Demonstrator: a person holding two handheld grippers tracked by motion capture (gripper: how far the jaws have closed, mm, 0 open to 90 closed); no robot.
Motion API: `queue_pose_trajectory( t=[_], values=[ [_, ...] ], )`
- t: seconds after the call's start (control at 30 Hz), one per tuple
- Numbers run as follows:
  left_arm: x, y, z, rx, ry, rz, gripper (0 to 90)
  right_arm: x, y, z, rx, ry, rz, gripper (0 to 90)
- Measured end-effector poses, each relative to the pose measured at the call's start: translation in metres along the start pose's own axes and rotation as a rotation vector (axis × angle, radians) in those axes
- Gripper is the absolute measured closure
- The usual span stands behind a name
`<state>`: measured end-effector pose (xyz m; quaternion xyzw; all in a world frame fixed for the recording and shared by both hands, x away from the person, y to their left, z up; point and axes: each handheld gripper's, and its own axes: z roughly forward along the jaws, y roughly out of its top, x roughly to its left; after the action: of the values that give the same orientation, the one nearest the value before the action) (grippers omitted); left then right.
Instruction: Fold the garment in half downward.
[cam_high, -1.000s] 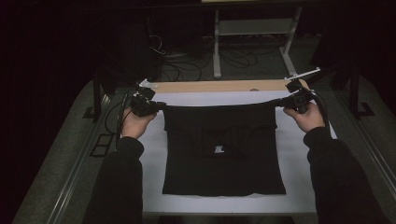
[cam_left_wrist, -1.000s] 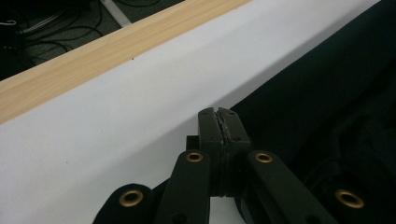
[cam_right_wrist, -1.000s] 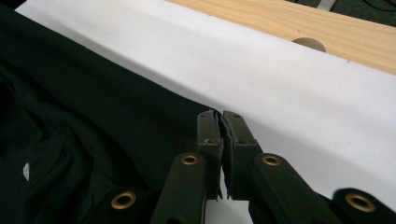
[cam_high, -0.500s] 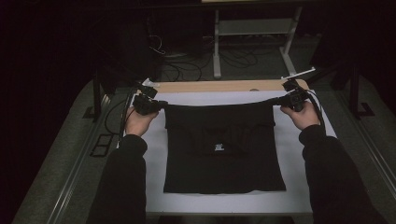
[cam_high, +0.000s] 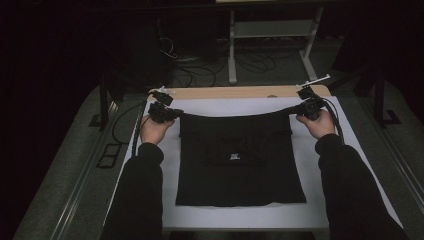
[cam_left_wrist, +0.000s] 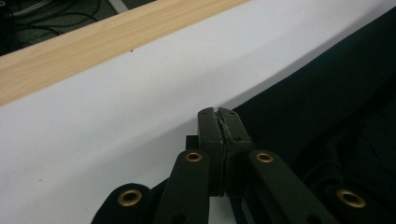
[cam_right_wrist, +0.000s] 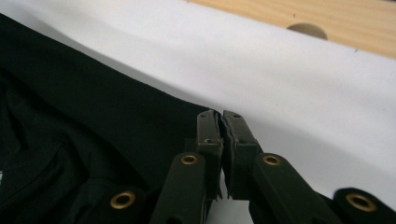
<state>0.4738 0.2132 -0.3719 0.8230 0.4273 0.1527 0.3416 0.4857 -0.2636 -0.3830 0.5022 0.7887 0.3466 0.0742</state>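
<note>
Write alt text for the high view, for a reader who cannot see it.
A person's two hands hold the left gripper and the right gripper, each shut on a far corner of a black T-shirt. The shirt lies on a white table, its far edge stretched between the grippers.

Garment (cam_high: 240, 165) on sheet (cam_high: 250, 216) — tongs at far corners.

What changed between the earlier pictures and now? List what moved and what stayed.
Both grippers came down toward the white table cover, lowering the far edge of the black garment they stretch between them; that edge now sags in a shallow curve close to the cover. The left gripper and right gripper stay shut on its far corners. The garment's near part lies flat as before.
</note>
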Motion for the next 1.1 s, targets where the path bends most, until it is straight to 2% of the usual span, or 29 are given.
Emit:
queue_pose_trajectory(
  t=[0.17, 0.27, 0.4, 0.5, 0.63, 0.77, 0.83, 0.9, 1.0, 1.03, 1.1],
  values=[
    [0.002, -0.002, 0.007, -0.001, 0.0, -0.008, 87.9, -0.001, -0.001, 0.007, 0.014, -0.007, 0.0, 84.8],
    [0.003, -0.003, 0.008, -0.012, -0.005, -0.017, 86.5, -0.003, -0.002, 0.007, 0.014, 0.011, 0.021, 83.2],
    [0.004, -0.006, 0.005, -0.049, -0.016, -0.04, 73.4, -0.003, -0.004, 0.007, -0.005, 0.014, 0.039, 73.5],
    [0.006, -0.008, 0.003, -0.057, -0.046, -0.057, 63.8, -0.002, -0.006, 0.006, -0.013, 0.012, 0.04, 67.2],
    [0.007, -0.008, -0.001, -0.076, -0.096, -0.057, 48.5, -0.003, -0.008, 0.004, -0.025, 0.007, 0.04, 57.1],
    [0.005, -0.007, -0.002, -0.1, -0.14, -0.078, 34.7, -0.002, -0.008, 0.002, -0.036, 0.021, 0.034, 43.3],
    [0.004, -0.007, -0.002, -0.097, -0.148, -0.078, 29.4, -0.001, -0.008, 0.001, -0.042, 0.027, 0.025, 37.2],
    [0.002, -0.007, -0.002, -0.09, -0.143, -0.062, 23.6, 0.0, -0.008, 0.0, -0.046, 0.041, 0.022, 31.9],
    [0.001, -0.006, 0.0, -0.08, -0.164, -0.082, 13.4, 0.003, -0.007, -0.002, -0.057, 0.048, 0.015, 22.8],
    [0.0, -0.006, -0.001, -0.076, -0.159, -0.071, 12.6, 0.003, -0.007, -0.003, -0.06, 0.051, 0.014, 17.7],
    [0.0, -0.006, -0.002, -0.087, -0.173, -0.081, 9.5, 0.005, -0.006, -0.004, -0.064, 0.06, 0.009, 11.9]
  ],
)
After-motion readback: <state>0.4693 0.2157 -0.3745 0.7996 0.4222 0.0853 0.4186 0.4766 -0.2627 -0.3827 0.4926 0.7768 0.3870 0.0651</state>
